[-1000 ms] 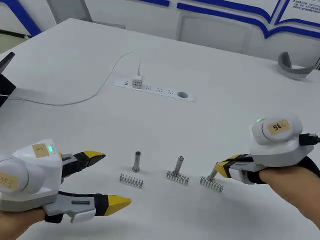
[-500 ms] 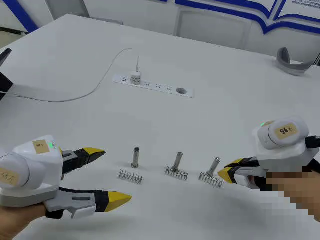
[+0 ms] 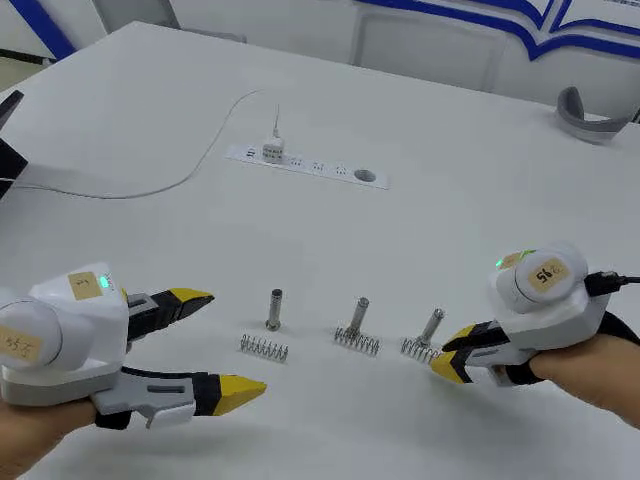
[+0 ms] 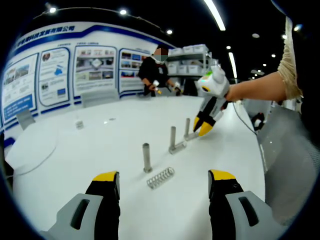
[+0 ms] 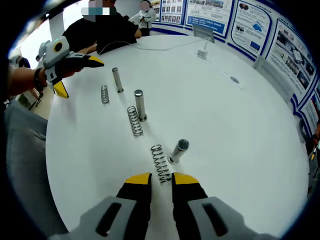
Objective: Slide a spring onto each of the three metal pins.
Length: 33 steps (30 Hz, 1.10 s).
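Three metal pins [image 3: 274, 308] [image 3: 357, 316] [image 3: 432, 326] stand upright in a row on the white table [image 3: 400, 240]. A spring lies flat in front of each: left spring [image 3: 264, 347], middle spring [image 3: 357, 341], right spring [image 3: 418, 350]. My right gripper [image 3: 447, 362] is low at the right spring's end. In the right gripper view its narrowly open tips [image 5: 162, 181] straddle the near end of that spring [image 5: 160, 161], beside its pin [image 5: 178, 150]. My left gripper [image 3: 225, 342] hovers wide open left of the row, holding nothing, and faces the left pin [image 4: 146, 157] and spring [image 4: 160, 177].
A white power strip [image 3: 305, 165] with a plug [image 3: 271, 152] and a cable [image 3: 190, 175] lies farther back. A grey curved object [image 3: 590, 112] sits at the far right, and a dark object [image 3: 8, 150] at the left edge. People stand behind the table [image 4: 152, 70].
My right gripper drew back from the right pin and dropped to the right spring's end. The left gripper has hardly moved. The head camera tilted slightly.
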{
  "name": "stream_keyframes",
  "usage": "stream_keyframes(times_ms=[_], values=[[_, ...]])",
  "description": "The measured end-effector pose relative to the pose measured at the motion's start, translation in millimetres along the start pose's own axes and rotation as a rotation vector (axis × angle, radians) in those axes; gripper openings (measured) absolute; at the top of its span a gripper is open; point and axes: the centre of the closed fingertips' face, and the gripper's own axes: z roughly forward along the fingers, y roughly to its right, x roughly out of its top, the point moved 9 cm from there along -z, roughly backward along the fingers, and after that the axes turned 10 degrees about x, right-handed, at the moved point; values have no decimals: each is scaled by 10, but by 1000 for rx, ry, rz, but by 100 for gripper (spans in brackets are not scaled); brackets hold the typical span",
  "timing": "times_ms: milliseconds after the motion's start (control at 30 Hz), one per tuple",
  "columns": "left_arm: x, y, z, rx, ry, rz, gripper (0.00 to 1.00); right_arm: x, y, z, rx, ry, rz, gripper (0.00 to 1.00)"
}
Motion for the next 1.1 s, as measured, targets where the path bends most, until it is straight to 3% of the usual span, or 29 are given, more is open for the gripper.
stream_keyframes(times_ms=[433, 867, 1100], values=[[6, -1, -12, 3, 2, 0, 73, 10, 54, 61, 76, -80, -85, 15], [32, 38, -60, 0, 4, 12, 73, 32, 69, 65, 109, -94, -73, 12], [47, 87, -68, -16, 7, 18, 70, 30, -3, 30, 116, -80, -65, 11]])
